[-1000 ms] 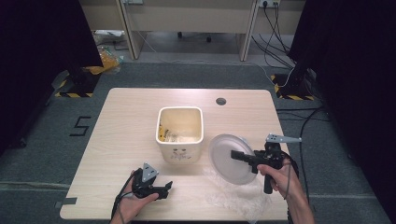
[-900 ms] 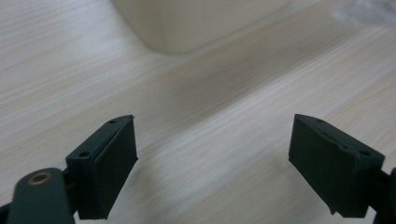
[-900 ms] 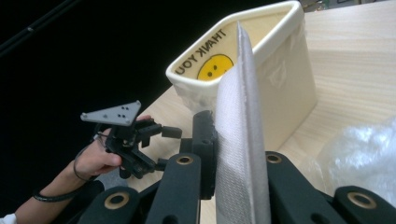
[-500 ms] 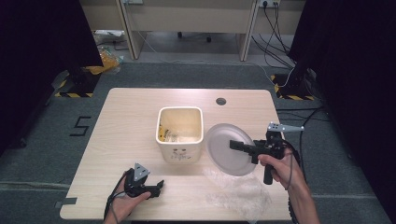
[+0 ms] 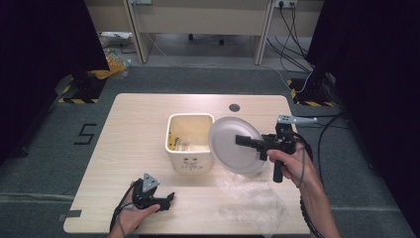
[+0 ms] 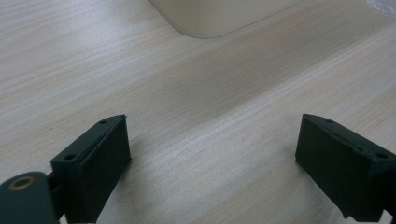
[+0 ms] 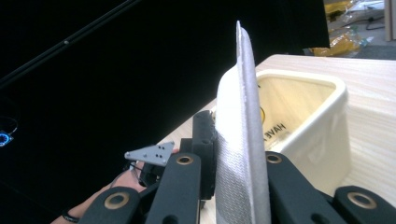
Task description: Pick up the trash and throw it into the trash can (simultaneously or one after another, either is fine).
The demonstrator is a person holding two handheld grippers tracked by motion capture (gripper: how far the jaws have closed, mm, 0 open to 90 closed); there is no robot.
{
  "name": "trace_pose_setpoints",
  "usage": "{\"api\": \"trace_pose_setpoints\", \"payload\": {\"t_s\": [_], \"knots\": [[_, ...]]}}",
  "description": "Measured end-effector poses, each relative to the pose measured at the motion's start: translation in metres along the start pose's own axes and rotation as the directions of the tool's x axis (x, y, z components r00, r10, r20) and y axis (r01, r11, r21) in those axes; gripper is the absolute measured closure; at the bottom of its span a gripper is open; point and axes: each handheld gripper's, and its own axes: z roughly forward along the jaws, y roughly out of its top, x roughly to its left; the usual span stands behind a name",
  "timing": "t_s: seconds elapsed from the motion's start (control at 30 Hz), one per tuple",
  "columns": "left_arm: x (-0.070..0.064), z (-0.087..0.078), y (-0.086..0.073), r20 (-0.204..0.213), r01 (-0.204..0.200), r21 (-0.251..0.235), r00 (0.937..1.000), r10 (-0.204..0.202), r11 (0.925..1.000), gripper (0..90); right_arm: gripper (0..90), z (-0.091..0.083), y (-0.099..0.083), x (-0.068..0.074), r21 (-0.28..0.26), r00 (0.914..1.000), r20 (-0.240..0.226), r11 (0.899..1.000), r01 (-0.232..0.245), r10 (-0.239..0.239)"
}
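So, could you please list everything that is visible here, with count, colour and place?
Plate: one, white, held on edge over the bin's right rim, clamped in the right gripper.
Bin: one, cream, square, open top, middle of the table, with pale and yellow items inside.
Clear plastic wrap: one crumpled sheet, transparent, near the front edge of the table, right of centre.
Table: one, light wood, with a dark round hole near its far edge.
Yellow bags: a heap, on the floor behind the table, left.
Left gripper: one, black, open, low over the table near the front left.
Right gripper: one, black, shut on the plate.
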Motion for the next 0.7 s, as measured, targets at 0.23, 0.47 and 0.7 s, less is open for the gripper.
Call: {"api": "trace_pose_setpoints", "payload": {"t_s": [0.23,0.47,0.7], "knots": [[-0.002,0.003,0.001,0.016,-0.022,0.017,0.9996,0.022,0.9996,0.8,84.3,0.018,0.019,0.002,0.008,0.9999,-0.012,1.0,0.007,-0.006],[-0.002,0.003,0.001,0.022,-0.022,0.022,0.9995,0.022,0.9995,0.0,84.3,0.041,0.036,-0.006,0.016,1.0,0.0,1.0,-0.007,0.007],[-0.001,0.002,0.001,0.023,-0.025,0.024,0.9994,0.024,0.9994,0.0,84.2,0.059,0.044,-0.015,0.016,0.9994,-0.007,0.999,-0.033,0.033]]}}
